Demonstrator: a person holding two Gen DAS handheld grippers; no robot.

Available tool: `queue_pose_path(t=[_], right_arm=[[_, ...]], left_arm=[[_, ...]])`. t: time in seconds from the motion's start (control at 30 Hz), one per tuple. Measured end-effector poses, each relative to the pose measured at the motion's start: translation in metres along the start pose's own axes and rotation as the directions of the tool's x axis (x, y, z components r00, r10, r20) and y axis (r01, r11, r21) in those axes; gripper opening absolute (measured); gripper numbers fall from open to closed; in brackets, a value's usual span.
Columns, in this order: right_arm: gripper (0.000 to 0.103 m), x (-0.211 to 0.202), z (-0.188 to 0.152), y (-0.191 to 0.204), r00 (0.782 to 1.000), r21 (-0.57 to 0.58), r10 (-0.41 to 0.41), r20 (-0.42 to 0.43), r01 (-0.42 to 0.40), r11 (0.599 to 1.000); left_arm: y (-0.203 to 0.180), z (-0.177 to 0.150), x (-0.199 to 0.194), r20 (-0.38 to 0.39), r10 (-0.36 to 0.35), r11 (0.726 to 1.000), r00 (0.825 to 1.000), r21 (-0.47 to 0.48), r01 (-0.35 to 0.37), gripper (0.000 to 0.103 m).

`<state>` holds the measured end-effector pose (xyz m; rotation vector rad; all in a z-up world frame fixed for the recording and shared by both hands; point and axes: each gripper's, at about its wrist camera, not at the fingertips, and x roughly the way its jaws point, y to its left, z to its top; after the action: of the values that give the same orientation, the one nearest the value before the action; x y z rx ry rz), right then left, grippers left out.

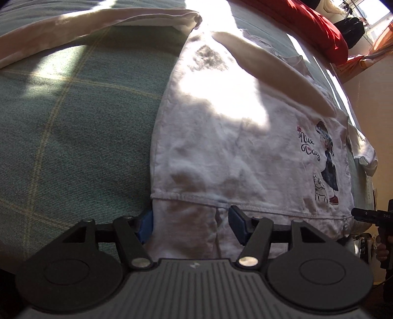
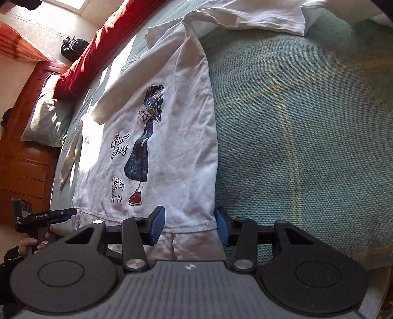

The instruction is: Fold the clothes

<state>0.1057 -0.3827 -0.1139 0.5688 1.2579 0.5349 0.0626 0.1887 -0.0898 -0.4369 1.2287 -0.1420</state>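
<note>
Broadly, a bed (image 2: 307, 122) fills both views, covered in a teal woven spread crossed by thin pale yellow lines. Along its far side lies a red blanket (image 2: 95, 54), with a grey-green pillow (image 2: 44, 120) against a wooden headboard (image 2: 24, 162).

Spread flat on the bed is a white shirt (image 2: 176, 137), the largest piece of clothing in sight. Its fabric looks thin and slightly rumpled, with greyish patches and bright sunlight falling across the upper part. A long sleeve (image 1: 270, 71) is folded diagonally over the body of the shirt. On the front is a print (image 2: 145, 144) of a figure in a dark blue dress, a dotted hat and red shoes, with a small outlined dog beside it and the script "Nice Day". The stitched bottom hem (image 1: 221, 200) lies nearest the cameras, and a paler layer of cloth shows below it. Another white garment (image 2: 258, 17) lies at the far edge of the bed.

The left claw (image 1: 190, 224) is spread wide, its blue pads either side of the cloth just below the hem, not clenched on it. The right claw (image 2: 189, 225) is likewise released, straddling the hem corner at the shirt's edge. A hand (image 2: 32, 245) holds the left tool's handle.
</note>
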Motion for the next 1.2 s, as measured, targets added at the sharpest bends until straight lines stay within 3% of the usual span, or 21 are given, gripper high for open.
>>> queue_pose_path(t=[0.1, 0.13, 0.17, 0.37, 0.47, 0.57, 0.63, 0.73, 0.83, 0.97, 1.03, 1.1, 1.2], right_arm=[[0.045, 0.0, -0.002, 0.003, 1.0, -0.021, -0.013, 0.012, 0.013, 1.0], [0.023, 0.0, -0.002, 0.004, 1.0, -0.028, -0.017, 0.016, 0.017, 0.999], [0.015, 0.0, -0.003, 0.005, 1.0, -0.035, -0.021, 0.021, 0.022, 0.999], [0.013, -0.018, 0.009, 0.031, 0.997, -0.129, -0.066, 0.043, 0.071, 0.989], [0.013, -0.03, 0.017, 0.046, 0.994, -0.182, -0.09, 0.055, 0.099, 0.978], [0.014, -0.035, 0.021, 0.047, 0.991, -0.194, -0.128, 0.027, 0.131, 0.972], [0.015, -0.027, 0.018, 0.04, 0.984, -0.188, -0.176, -0.009, 0.171, 0.967], [0.019, -0.021, 0.016, 0.037, 0.961, -0.191, -0.277, -0.01, 0.27, 0.944], [0.021, -0.04, 0.021, 0.048, 0.963, -0.201, -0.264, 0.059, 0.271, 0.941], [0.04, -0.04, 0.036, 0.088, 0.959, -0.308, -0.248, 0.136, 0.279, 0.91], [0.04, -0.02, 0.044, 0.114, 0.952, -0.388, -0.265, 0.155, 0.305, 0.87], [0.047, 0.008, 0.051, 0.134, 0.946, -0.451, -0.277, 0.171, 0.325, 0.831], [0.051, 0.052, 0.057, 0.148, 0.947, -0.477, -0.269, 0.174, 0.321, 0.818]], left_arm=[[0.006, 0.0, -0.004, 0.01, 0.005, 0.999, 1.0, -0.054, -0.005, 0.034], [0.005, 0.0, -0.007, 0.011, -0.005, 0.999, 1.0, -0.053, 0.006, 0.022], [0.003, 0.0, -0.01, 0.013, -0.015, 0.999, 1.0, -0.051, 0.016, 0.013], [-0.026, 0.004, -0.041, 0.037, -0.019, 1.0, 0.999, 0.012, 0.019, 0.007], [-0.037, 0.0, -0.05, 0.013, -0.022, 0.999, 1.0, 0.046, 0.022, 0.007], [-0.033, -0.005, -0.041, -0.037, 0.014, 0.998, 0.999, 0.062, -0.012, 0.01], [-0.025, -0.007, -0.03, -0.074, 0.059, 0.997, 0.996, 0.051, -0.055, 0.02], [-0.019, -0.005, -0.029, -0.085, 0.175, 0.983, 0.981, 0.065, -0.17, 0.017], [-0.033, 0.007, -0.054, 0.001, 0.241, 0.959, 0.971, 0.155, -0.238, 0.02], [-0.09, 0.03, -0.066, 0.167, 0.25, 0.891, 0.954, 0.346, -0.295, 0.048], [-0.127, 0.037, -0.05, 0.224, 0.243, 0.838, 0.944, 0.442, -0.321, 0.054], [-0.155, 0.044, -0.023, 0.247, 0.221, 0.816, 0.944, 0.483, -0.318, 0.061], [-0.186, 0.051, 0.022, 0.268, 0.204, 0.8, 0.941, 0.509, -0.318, 0.063]])
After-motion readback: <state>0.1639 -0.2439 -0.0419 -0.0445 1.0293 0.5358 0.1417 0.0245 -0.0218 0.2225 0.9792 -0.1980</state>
